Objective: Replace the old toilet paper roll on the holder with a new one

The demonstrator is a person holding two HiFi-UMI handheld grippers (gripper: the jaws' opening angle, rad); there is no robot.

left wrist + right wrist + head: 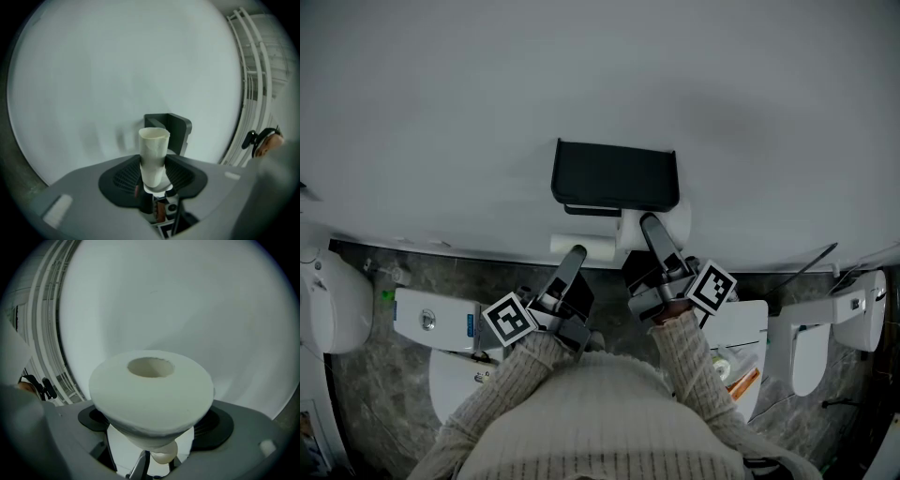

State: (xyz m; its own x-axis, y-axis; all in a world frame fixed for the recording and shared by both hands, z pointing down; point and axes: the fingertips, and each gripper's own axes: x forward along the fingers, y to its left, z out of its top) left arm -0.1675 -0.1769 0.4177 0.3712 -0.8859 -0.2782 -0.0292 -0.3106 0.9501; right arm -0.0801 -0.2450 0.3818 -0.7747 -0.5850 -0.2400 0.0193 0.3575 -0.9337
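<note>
In the head view we see two arms in a cream sweater (609, 412) reaching out to a white wall (441, 112). On the left, the left hand-held gripper (572, 261) is squeezed shut on the old roll (591, 246). That roll is only a bare, pale tube with no paper on it. In the left gripper view the tube stands up between the two black pads, with the holder behind it. The black holder (614, 176) is stuck to the wall, just above both grippers. On the right, the right hand-held gripper (652, 230) is squeezed shut on the new roll (679, 218). That roll is fat, white and full. It sits by the holder's bottom right corner, but we cannot tell if they touch. In the right gripper view, the roll's hole faces us.
</note>
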